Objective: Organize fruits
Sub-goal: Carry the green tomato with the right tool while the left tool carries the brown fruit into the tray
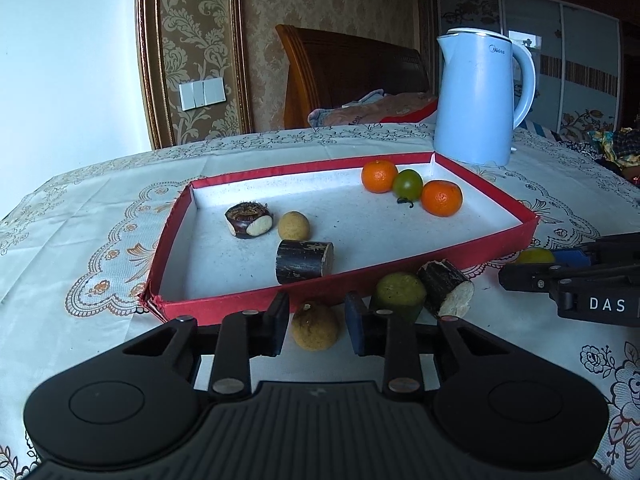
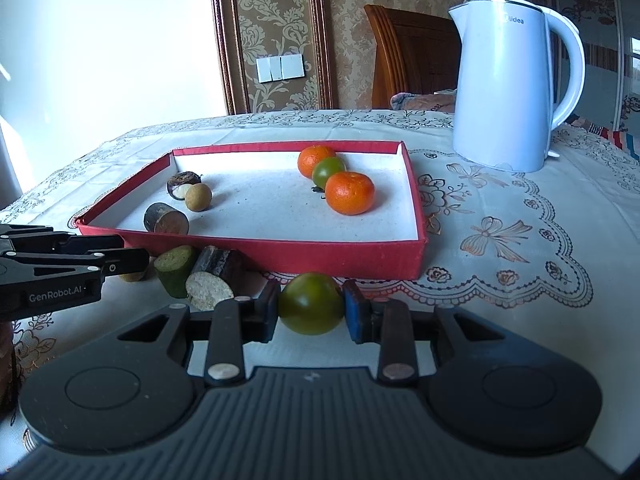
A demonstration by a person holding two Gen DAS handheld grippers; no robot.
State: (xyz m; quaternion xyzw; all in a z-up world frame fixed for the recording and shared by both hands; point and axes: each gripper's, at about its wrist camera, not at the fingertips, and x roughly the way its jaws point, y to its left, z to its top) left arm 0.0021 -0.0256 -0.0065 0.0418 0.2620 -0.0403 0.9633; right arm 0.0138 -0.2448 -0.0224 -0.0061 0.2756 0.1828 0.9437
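**Both grippers hold a fruit in front of the red tray**

The left hand-held gripper (image 1: 316,326) has its pads on a small tan fruit (image 1: 315,325) on the table (image 1: 80,240), just before the near wall of the red tray (image 1: 176,216). The right hand-held gripper (image 2: 310,310) pinches a green round fruit (image 2: 311,303), near the same wall. Inside the tray, two oranges (image 2: 349,193) and a green fruit (image 2: 328,171) lie together at the far right, and dark cane pieces (image 1: 304,261) lie at the left. A blue kettle (image 1: 480,96) stands behind.
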